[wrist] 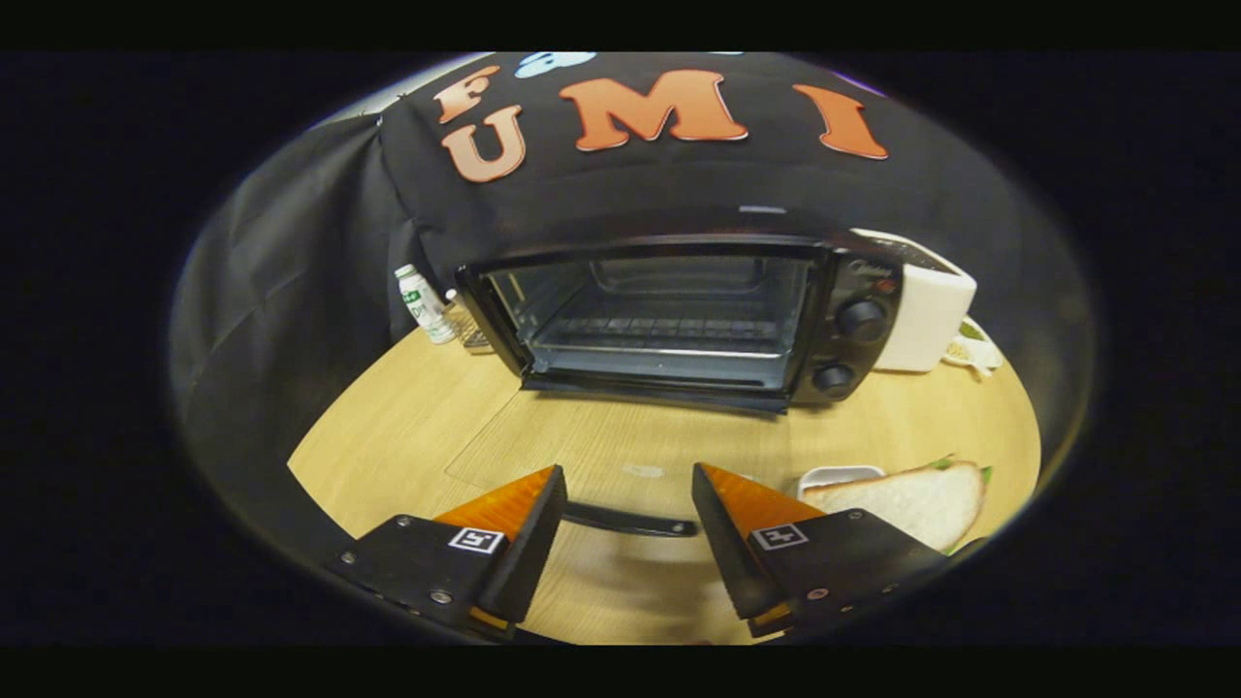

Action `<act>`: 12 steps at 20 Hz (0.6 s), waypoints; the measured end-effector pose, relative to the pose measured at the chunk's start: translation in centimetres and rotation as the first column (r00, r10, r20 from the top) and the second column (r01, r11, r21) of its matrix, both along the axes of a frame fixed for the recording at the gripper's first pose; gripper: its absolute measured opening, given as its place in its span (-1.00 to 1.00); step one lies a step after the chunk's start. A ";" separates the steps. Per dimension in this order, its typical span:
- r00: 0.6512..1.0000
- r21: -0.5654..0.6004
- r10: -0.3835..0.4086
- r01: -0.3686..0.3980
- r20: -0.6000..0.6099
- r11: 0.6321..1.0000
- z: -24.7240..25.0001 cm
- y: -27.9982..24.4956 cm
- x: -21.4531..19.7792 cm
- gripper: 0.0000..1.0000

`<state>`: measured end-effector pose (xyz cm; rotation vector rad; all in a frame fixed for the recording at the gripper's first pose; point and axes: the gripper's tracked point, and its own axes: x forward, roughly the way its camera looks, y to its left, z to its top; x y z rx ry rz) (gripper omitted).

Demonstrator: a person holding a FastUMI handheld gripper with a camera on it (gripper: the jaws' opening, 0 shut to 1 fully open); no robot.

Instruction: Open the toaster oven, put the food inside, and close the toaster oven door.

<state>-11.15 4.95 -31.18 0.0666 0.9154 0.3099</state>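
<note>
I am working on a pale wooden table with a fine straight grain, closed in by black cloth that hangs in folds. My gripper is released, its orange-faced fingers spread apart with nothing pressed between them. The toaster oven stands beyond them at the back of the table, its glass door folded down flat toward me; the door's dark handle lies between my fingertips, apart from both. The sandwich sits just beside my right finger. A small white bottle stands left of the oven, its green label too small to read. A white box stands right of it.
</note>
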 end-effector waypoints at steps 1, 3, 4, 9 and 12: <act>1.000 -0.011 -0.022 0.023 0.012 1.000 0.8 -1.2 0.3 0.55; 0.997 -0.037 -0.071 0.072 0.037 0.997 2.2 -4.3 0.9 0.55; 0.995 -0.053 -0.090 0.092 0.051 0.994 2.9 -6.0 1.3 0.55; 0.982 -0.161 -0.187 0.186 0.011 0.969 2.2 -15.3 0.6 0.86; 0.971 -0.192 -0.222 0.202 -0.091 0.961 -0.6 -17.9 -0.8 0.97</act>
